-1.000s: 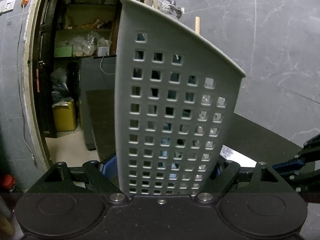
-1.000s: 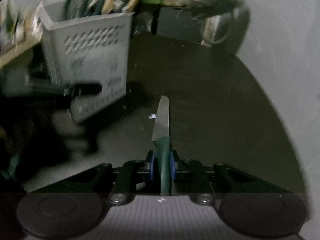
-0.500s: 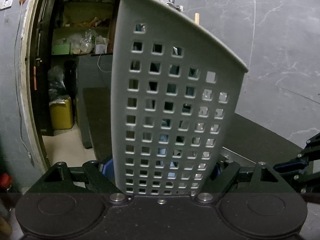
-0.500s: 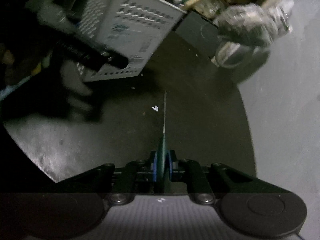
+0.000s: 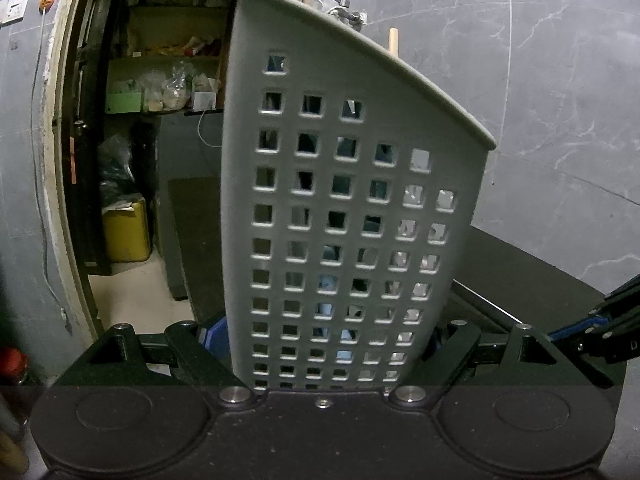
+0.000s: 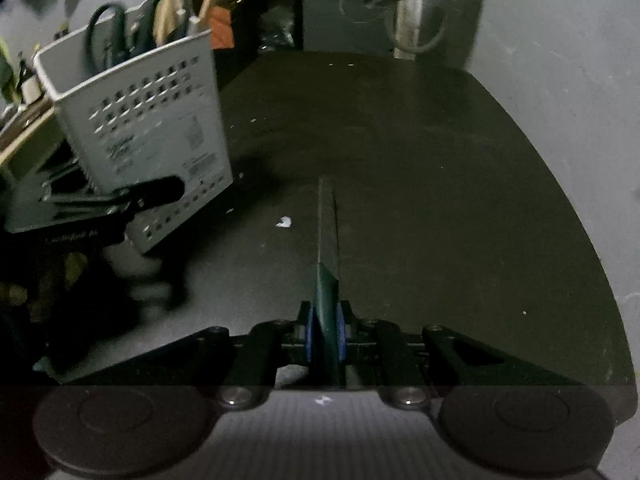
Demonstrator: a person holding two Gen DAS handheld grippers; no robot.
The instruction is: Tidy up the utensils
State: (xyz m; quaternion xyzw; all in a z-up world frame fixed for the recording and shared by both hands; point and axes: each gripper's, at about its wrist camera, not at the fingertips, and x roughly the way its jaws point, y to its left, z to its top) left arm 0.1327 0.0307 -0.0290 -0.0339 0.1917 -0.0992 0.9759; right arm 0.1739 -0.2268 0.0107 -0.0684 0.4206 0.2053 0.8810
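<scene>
Rolled since a moment ago, my right tool [image 6: 325, 336] now shows the knife [image 6: 327, 240] edge-on, its blue pads pinching the dark green handle, thin blade out over the matte black desk [image 6: 440, 200]. My left tool [image 5: 332, 344] clamps the perforated grey plastic caddy [image 5: 340, 200] by its sides, tilting it, I judge, to open its mouth toward the knife. Scissors [image 6: 108, 36] already stand inside.
</scene>
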